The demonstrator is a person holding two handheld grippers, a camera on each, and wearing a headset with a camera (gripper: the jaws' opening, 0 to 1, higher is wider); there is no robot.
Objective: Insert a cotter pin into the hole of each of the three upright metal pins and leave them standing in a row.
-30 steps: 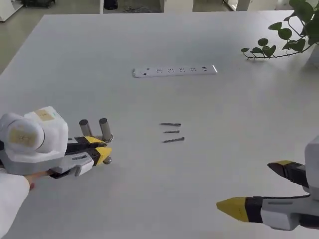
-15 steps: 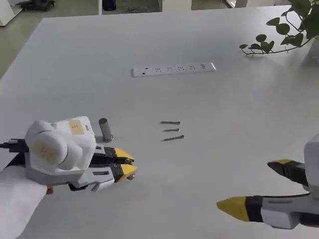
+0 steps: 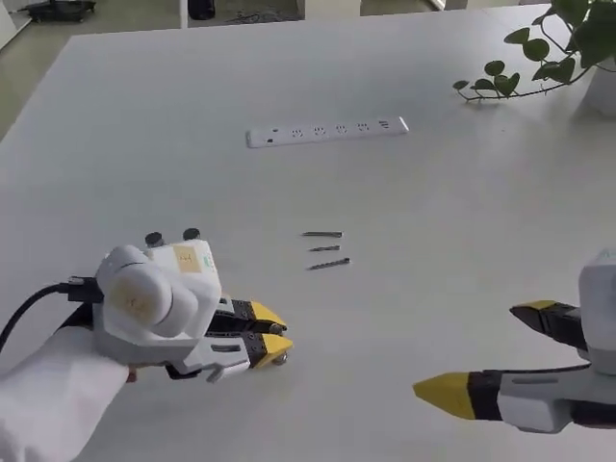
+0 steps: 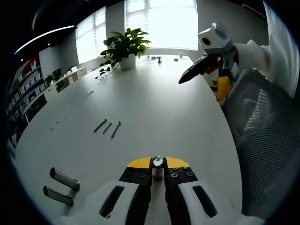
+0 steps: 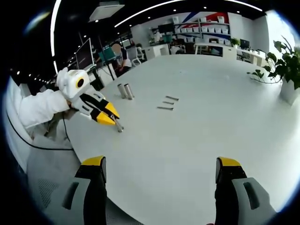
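Left tool (image 4: 158,165) was clamped on one metal pin (image 4: 158,161), held upright between its tips. The pin's base sat at or just above the counter (image 3: 452,202); I couldn't tell which. Right tool (image 3: 469,351) was wide open and empty, well apart from the left tool across the counter.

My read on doing this step well:
- You should have set the pin down vertical and kept the clamp on it, so it couldn't tip when the cotter pin pushed in.
- The grip looked close to the pin's top. The cross hole wasn't visible, so you needed to check the jaws weren't covering it, and turn it toward the right tool.
- The right tool was best sent for the cotter pin closest to it, gripped at one end so the other end led into the hole.
- The gripped pin needed parking in line with the standing two, not far forward of them.

Counts:
- Metal pins: 3. One was in the left tool, and two others (image 4: 61,186) stood side by side behind its tips, beside its body.
- Cotter pins (image 3: 325,248): 3, lying parallel ahead of the left tool's tips, off to one side. None were fitted.
- Tools: 2.
- Power strip (image 3: 325,131): 1, beyond the cotter pins.
- Potted plant (image 4: 124,44): 1, far end.
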